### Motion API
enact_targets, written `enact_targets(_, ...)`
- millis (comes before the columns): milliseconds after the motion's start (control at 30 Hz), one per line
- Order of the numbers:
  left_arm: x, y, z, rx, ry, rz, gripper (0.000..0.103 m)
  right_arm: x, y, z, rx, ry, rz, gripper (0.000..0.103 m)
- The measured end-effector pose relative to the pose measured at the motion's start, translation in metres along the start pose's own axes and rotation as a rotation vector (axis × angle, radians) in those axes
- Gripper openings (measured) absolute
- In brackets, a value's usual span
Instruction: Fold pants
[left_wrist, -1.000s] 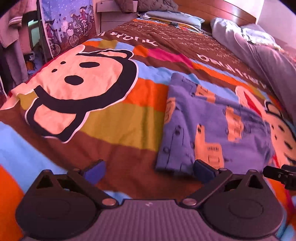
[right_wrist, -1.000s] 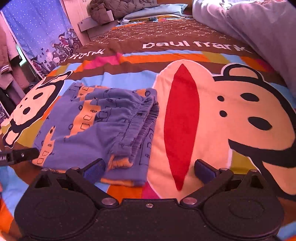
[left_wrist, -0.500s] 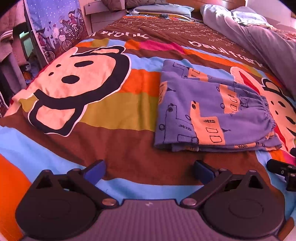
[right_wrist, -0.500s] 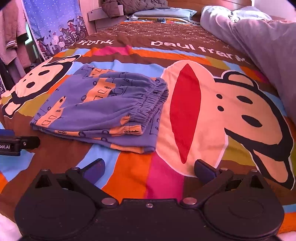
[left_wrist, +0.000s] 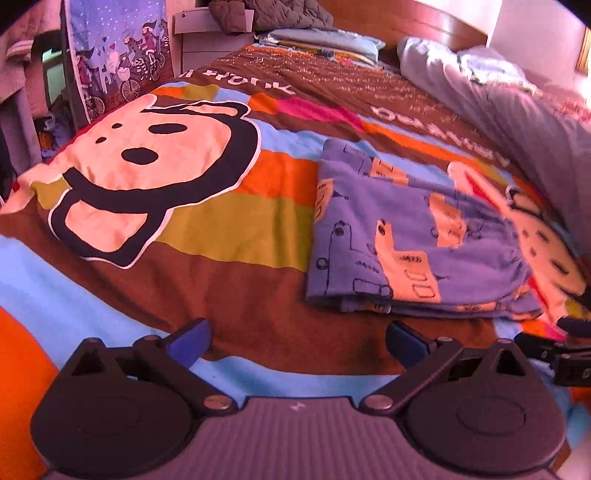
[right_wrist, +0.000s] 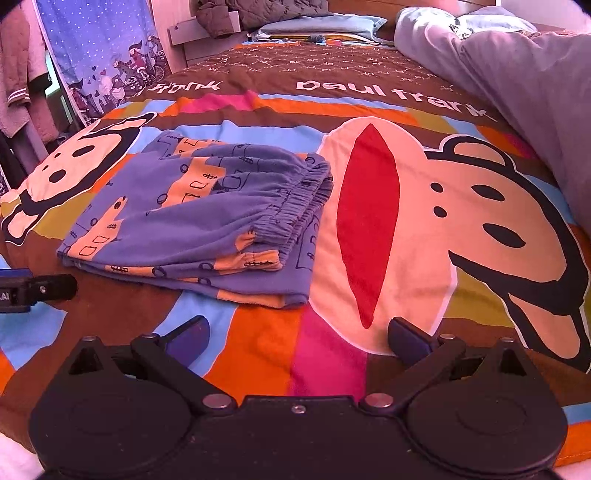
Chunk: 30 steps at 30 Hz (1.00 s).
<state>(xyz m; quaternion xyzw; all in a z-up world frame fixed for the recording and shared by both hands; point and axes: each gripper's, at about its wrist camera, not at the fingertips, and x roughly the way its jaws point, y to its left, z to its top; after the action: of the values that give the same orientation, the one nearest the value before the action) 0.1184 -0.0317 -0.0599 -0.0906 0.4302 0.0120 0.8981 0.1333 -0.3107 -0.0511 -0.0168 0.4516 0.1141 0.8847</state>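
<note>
Bright purplish daylight, fisheye-bent edges, blurred right side.

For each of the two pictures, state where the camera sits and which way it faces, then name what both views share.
Left wrist: on the left gripper, facing up the bed; pants ahead-right, right gripper's tip at the right edge.
Right wrist: on the right gripper, facing the headboard; pants ahead-left.
Shared: pants, monkey bedspread.

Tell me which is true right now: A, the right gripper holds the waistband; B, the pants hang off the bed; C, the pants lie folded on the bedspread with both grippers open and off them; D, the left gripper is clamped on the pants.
C: the pants lie folded flat on the bedspread, and the left gripper and right gripper are open, short of the fabric.
</note>
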Motion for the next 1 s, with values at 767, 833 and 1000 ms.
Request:
enact_targets(767,-0.023,0.02,0.015,-0.002,-0.007,-0.147,0.103,-0.024,-0.023,-0.015,0.241,-0.168,-0.027,0.102)
enact_targets(833,-0.026,0.018,0.026,0.047,-0.049,-0.153,0.103,-0.029,-0.034,-0.021,0.336,-0.21,0.009,0.102)
enact_targets(1000,-0.006,0.014,0.058,0.201,-0.055,-0.15,0.103,-0.026,-0.053,-0.013,0.459,-0.219,0.183,0.102)
